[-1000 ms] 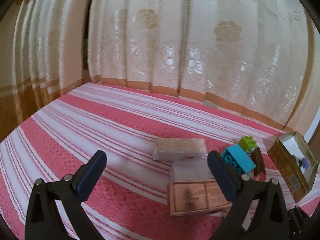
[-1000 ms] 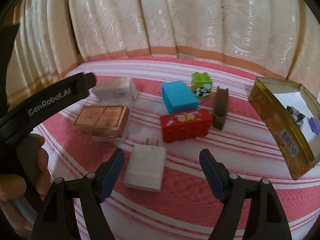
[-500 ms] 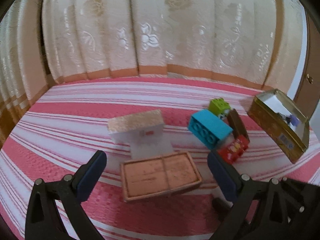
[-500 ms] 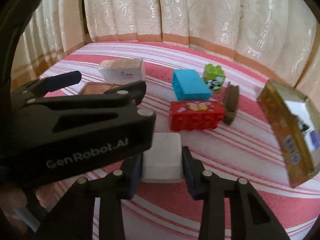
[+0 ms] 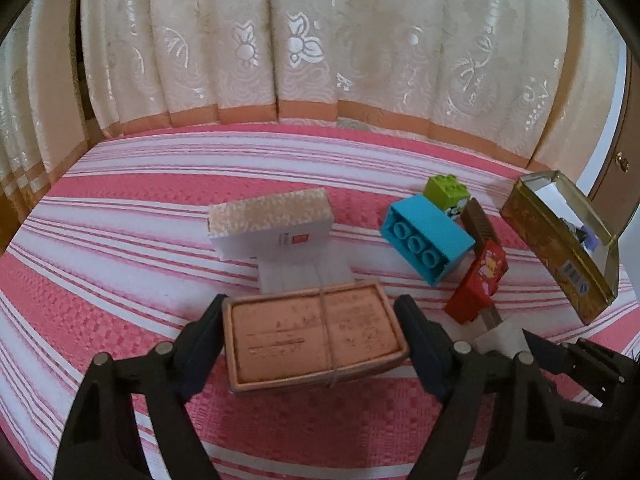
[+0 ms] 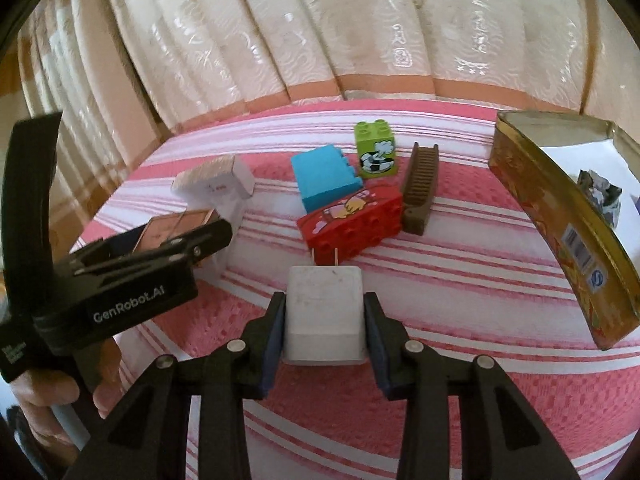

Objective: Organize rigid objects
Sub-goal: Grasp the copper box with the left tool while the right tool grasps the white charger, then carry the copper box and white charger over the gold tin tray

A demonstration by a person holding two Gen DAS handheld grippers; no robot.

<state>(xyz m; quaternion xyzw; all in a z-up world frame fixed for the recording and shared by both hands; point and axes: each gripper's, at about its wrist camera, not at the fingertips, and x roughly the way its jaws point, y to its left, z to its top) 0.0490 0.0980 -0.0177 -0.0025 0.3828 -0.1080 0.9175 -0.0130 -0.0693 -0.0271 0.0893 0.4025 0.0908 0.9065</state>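
Observation:
My left gripper [image 5: 312,328] is shut on a flat copper-coloured case [image 5: 314,336], one finger on each short side. It also shows in the right wrist view [image 6: 176,228] with the left gripper's body over it. My right gripper [image 6: 325,320] is shut on a white plug adapter [image 6: 325,312], prongs pointing away. On the pink striped cloth lie a white box [image 5: 272,228], a blue brick [image 5: 426,236], a green brick [image 6: 376,154], a red brick [image 6: 352,220] and a brown comb [image 6: 420,188].
An open gold tin [image 6: 560,216] stands at the right with a crumpled grey item [image 6: 600,196] inside; it also shows in the left wrist view [image 5: 560,240]. Cream curtains [image 5: 320,48] hang behind the cloth's far edge. A hand [image 6: 60,388] holds the left gripper.
My left gripper moved forward and closed on the copper case. My right gripper closed on the white adapter and now holds it.

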